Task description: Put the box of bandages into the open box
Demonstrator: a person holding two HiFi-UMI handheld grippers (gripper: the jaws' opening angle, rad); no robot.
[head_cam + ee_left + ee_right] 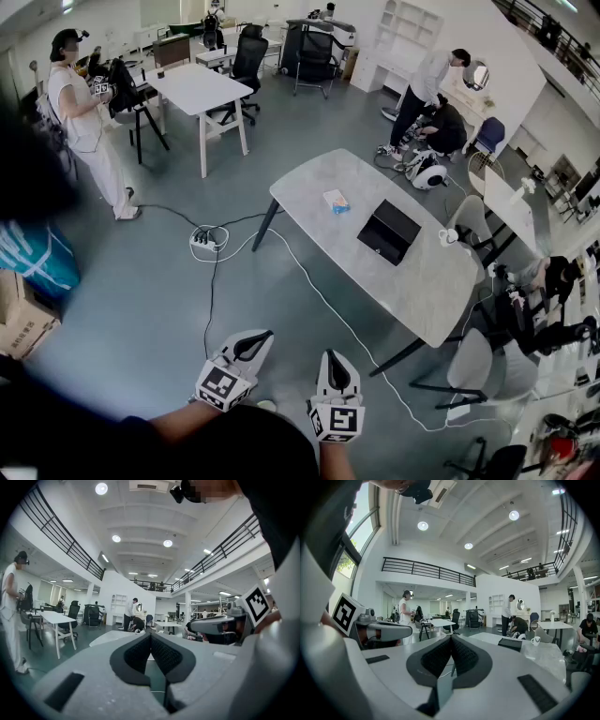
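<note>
A small blue-and-white box of bandages (336,201) lies on the grey oval table (412,281), to the left of an open black box (388,232). That black box (510,642) also shows in the right gripper view, on the table. Both grippers hang low at the bottom of the head view, well short of the table. My left gripper (255,343) is shut with nothing in it, its pads (140,652) touching. My right gripper (337,367) is shut and empty too, pads (461,654) together.
A white cable with a power strip (206,238) runs across the floor between me and the table. Chairs (472,375) stand along the table's right side. A person in white (89,131) stands at far left by a white table (197,89). Cardboard boxes (21,314) sit at left.
</note>
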